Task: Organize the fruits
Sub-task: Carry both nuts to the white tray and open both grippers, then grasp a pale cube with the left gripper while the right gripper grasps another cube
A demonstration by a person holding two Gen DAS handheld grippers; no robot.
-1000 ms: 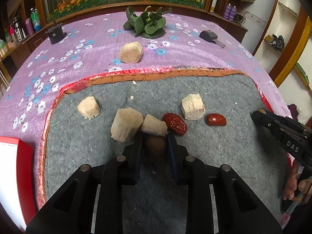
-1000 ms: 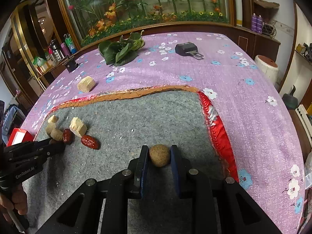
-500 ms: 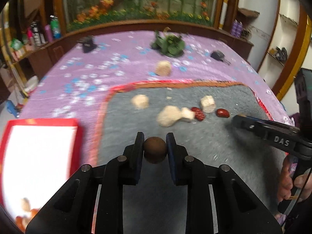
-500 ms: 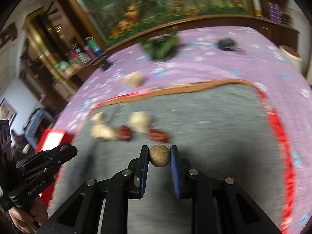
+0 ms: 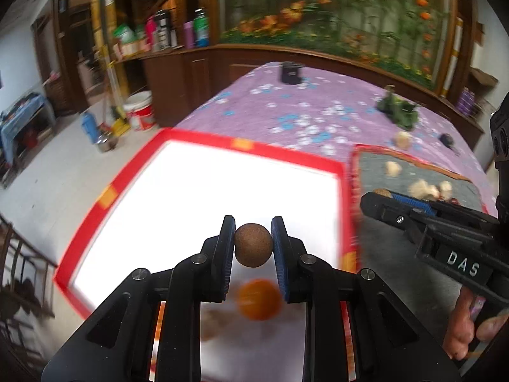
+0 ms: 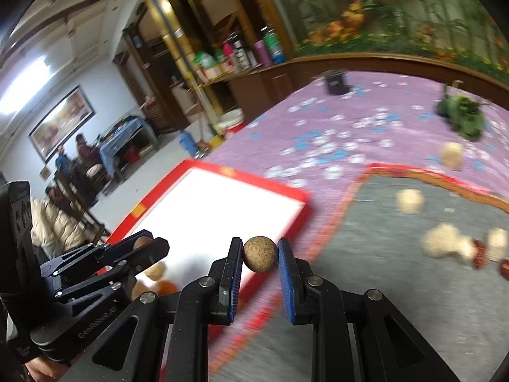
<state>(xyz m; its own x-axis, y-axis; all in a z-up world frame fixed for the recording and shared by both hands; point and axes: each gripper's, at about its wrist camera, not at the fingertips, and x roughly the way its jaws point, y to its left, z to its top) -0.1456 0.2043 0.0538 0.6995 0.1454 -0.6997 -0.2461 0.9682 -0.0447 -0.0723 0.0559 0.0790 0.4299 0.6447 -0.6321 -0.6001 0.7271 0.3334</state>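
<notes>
My left gripper (image 5: 253, 226) is shut on a round brown fruit (image 5: 253, 245) and holds it above the white, red-rimmed tray (image 5: 197, 191). An orange fruit (image 5: 259, 299) and a blurred brown one lie in the tray below it. My right gripper (image 6: 259, 245) is shut on a lighter brown round fruit (image 6: 260, 253), above the tray's right edge (image 6: 286, 216). The left gripper also shows in the right wrist view (image 6: 143, 243), over the tray. Pale chunks (image 6: 445, 242) and red dates (image 6: 480, 254) lie on the grey mat (image 6: 381, 270).
The tray sits at the left end of the purple flowered tablecloth (image 5: 302, 111), next to the table's edge. A green leafy plant (image 6: 461, 114), a black box (image 6: 335, 84) and a pale chunk (image 6: 451, 156) sit on the cloth. People sit far left (image 6: 63, 197).
Both grippers have swung left from over the grey mat to the tray, each still holding its round fruit. The views are motion-blurred.
</notes>
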